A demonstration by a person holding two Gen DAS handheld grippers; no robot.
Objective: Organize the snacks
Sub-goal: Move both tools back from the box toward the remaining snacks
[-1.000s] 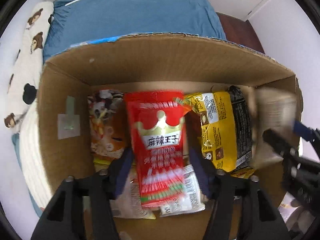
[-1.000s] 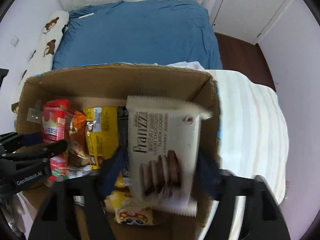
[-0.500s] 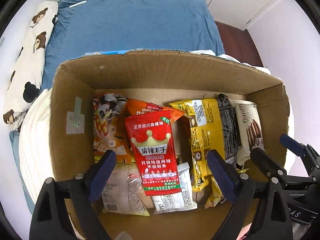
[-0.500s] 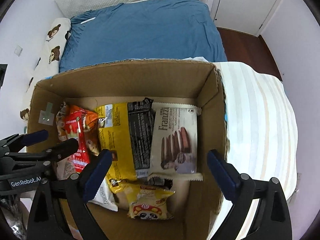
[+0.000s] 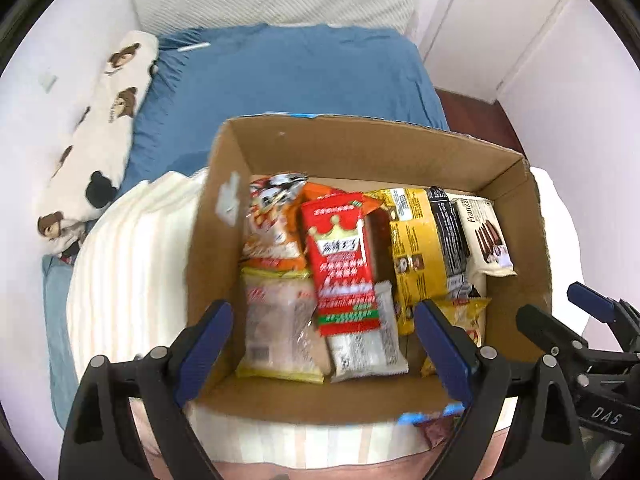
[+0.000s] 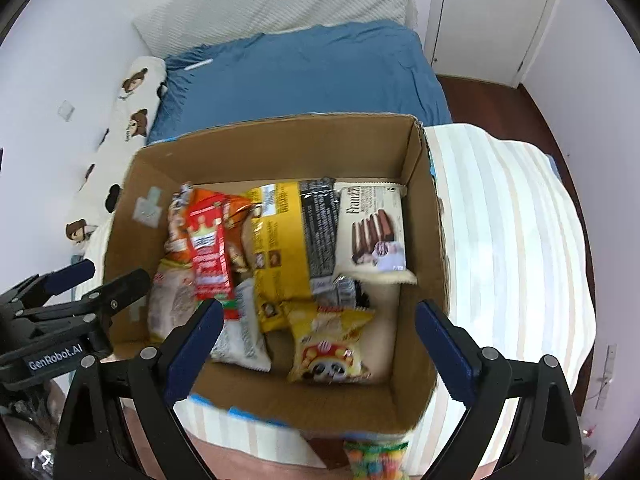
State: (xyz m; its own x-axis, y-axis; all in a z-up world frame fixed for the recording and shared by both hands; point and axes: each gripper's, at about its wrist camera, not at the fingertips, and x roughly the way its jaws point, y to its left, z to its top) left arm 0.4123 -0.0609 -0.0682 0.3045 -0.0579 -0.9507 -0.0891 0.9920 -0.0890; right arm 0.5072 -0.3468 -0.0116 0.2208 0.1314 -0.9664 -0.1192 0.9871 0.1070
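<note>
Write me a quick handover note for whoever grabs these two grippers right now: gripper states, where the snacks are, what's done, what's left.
Left gripper: open, empty, above the brown cardboard box.
Right gripper: open, empty, above the same box.
In the box: red crown-printed snack packet on the left pile, yellow-and-black packet in the middle, white Franzzi chocolate wafer pack by the right wall, yellow panda-print bag near the front.
Done: these packets lie inside the box.
Left: a colourful candy bag shows outside the box, below its front edge; it probably goes in next. Anything further is out of view.
</note>
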